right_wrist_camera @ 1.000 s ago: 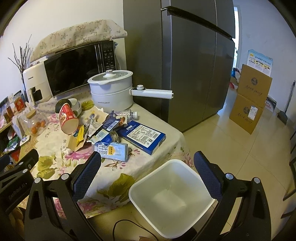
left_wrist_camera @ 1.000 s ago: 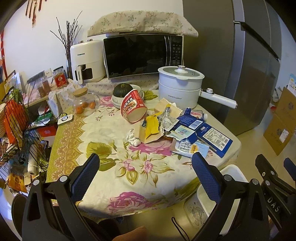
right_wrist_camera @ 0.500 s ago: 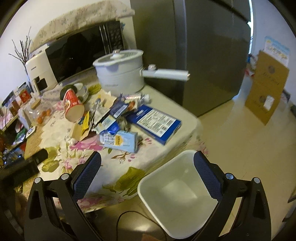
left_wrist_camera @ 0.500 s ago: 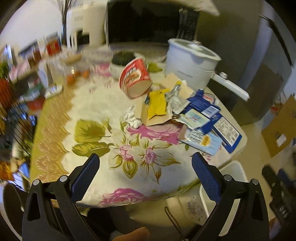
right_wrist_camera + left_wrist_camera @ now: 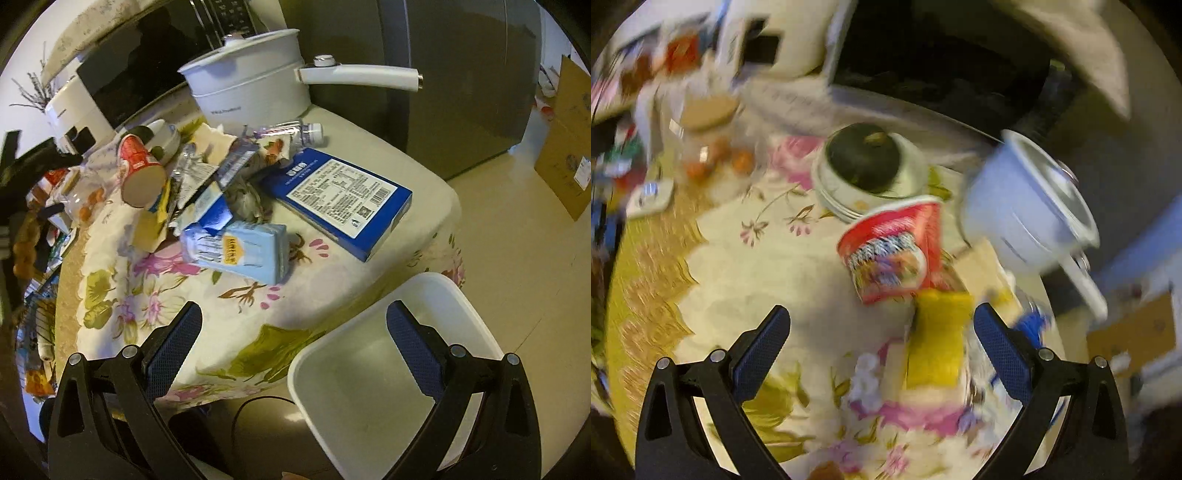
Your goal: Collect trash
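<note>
A pile of trash lies on the floral tablecloth (image 5: 122, 295): a tipped red noodle cup (image 5: 894, 251) (image 5: 138, 170), a yellow wrapper (image 5: 938, 343), a crumpled white tissue (image 5: 866, 376), a light blue carton (image 5: 243, 251), a dark blue box (image 5: 343, 199) and a plastic bottle (image 5: 291, 131). A white bin (image 5: 388, 376) stands on the floor by the table's near corner. My left gripper (image 5: 882, 343) is open and empty, just short of the noodle cup; this view is blurred. My right gripper (image 5: 295, 339) is open and empty above the table edge and bin.
A white pot with a long handle (image 5: 255, 81), a microwave (image 5: 147, 62), a bowl holding a dark squash (image 5: 864, 158) and a glass jar (image 5: 709, 147) stand at the back. A grey fridge (image 5: 461, 74) and cardboard boxes (image 5: 569, 136) are to the right.
My left gripper has moved forward over the table toward the noodle cup and yellow wrapper. My right gripper has moved closer to the table edge and tilted down. Both stay open.
</note>
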`<state>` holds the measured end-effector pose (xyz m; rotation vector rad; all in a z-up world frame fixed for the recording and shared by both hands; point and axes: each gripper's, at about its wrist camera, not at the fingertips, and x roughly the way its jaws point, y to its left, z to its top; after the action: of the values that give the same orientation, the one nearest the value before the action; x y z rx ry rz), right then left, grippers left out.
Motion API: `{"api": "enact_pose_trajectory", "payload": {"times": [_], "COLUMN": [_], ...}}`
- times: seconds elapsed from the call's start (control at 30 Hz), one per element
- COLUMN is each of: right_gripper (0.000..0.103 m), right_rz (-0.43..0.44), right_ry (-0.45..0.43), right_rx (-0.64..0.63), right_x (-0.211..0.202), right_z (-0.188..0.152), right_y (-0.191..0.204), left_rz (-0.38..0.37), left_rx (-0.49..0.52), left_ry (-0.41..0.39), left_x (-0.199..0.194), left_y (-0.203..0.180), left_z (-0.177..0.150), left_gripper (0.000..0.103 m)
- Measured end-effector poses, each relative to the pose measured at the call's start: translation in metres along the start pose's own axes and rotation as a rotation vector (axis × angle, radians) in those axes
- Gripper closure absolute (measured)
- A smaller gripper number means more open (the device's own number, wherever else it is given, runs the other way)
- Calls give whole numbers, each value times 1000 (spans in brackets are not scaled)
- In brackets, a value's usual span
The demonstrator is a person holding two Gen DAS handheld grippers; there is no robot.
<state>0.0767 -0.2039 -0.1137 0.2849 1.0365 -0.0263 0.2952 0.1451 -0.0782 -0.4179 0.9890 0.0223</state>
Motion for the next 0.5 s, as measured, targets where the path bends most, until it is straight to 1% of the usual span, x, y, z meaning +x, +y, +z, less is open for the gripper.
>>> {"api": "enact_pose_trajectory", "payload": {"times": [0.03,0.07,0.13,0.17,0.23,0.27,0.33,0.37,0.43,0.5], "right_gripper": [7,7,7,7,7,7,7,7,7,7], "right_rz": [-1,-1,-4,-12,-39,-53,-64,-62,-57,-49], "right_ry": [5,14,25,28,27,26,33,39,55,71], "right_rx": [9,20,31,30,17,10,5,8,17,25], "right_x": [2,5,8,9,11,11,13,15,18,21], "right_z": [1,3,4,5,4,4,4,4,5,5], "right_y": [-3,-6,-10,-12,-15,-16,-19,-21,-25,-28], "left_rz": [-22,-25,6,40,82,95,126,160,212,241], "left_rx": [-47,-60,-40,-7,46,87,165,201,263,337], "left_ry": [9,11,10,-5,-35,-34,0,14,26,74], "left_x": [12,20,32,39,45,51,67,75,84,96], "left_y": [-1,-5,-16,-29,-40,-50,-64,-69,-74,-75], "left_z": [11,19,32,42,53,61,73,79,85,87], "left_gripper": [6,6,6,6,6,6,6,6,6,6]}}
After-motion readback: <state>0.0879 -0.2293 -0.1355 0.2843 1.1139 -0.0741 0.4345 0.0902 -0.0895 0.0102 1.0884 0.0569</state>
